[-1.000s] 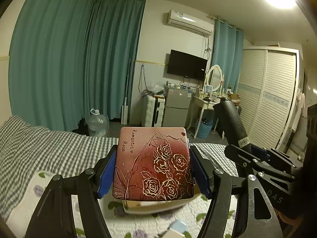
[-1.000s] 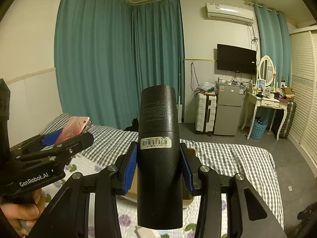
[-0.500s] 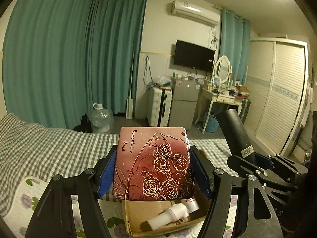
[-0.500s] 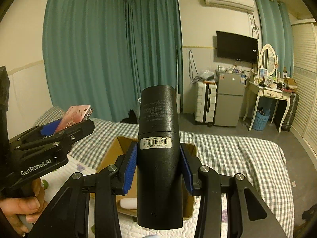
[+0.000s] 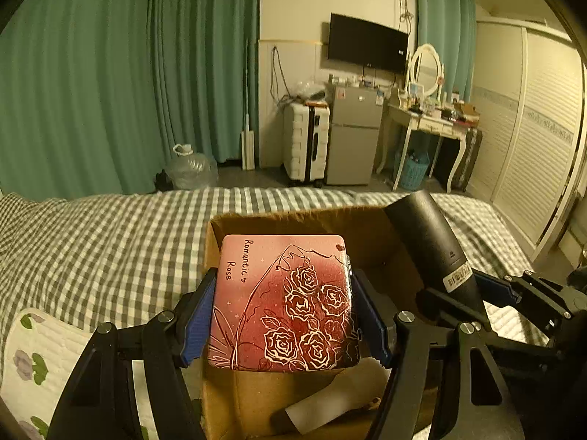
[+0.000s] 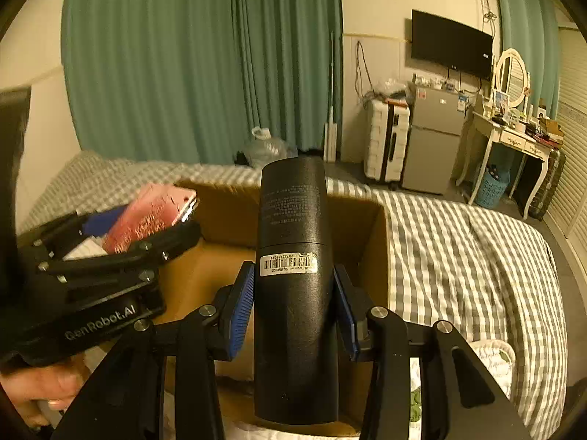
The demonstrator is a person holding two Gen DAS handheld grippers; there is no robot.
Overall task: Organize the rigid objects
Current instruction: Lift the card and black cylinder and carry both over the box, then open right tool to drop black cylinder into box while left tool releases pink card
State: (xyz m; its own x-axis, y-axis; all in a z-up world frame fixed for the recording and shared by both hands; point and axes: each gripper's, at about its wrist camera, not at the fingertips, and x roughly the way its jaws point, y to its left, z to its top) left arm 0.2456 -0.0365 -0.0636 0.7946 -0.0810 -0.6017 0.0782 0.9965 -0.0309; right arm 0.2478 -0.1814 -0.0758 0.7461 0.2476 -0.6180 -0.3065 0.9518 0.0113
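Bedspread (image 5: pixel 91 249), grey-checked, lay under open cardboard box (image 5: pixel 293 220). Left gripper (image 5: pixel 282 315) pinched pink rose-printed case (image 5: pixel 282 304) by its side edges between blue pads; case held flat-face-up over box, far edge tilted upward, lettering running away from camera. White tube (image 5: pixel 323 403) lay in box bottom beneath. Right gripper (image 6: pixel 293 311) clamped black bottle (image 6: pixel 293 256) around lower body; long axis ran forward along fingers, top end pointing away and up, barcode label facing camera, bottle above box's right part.
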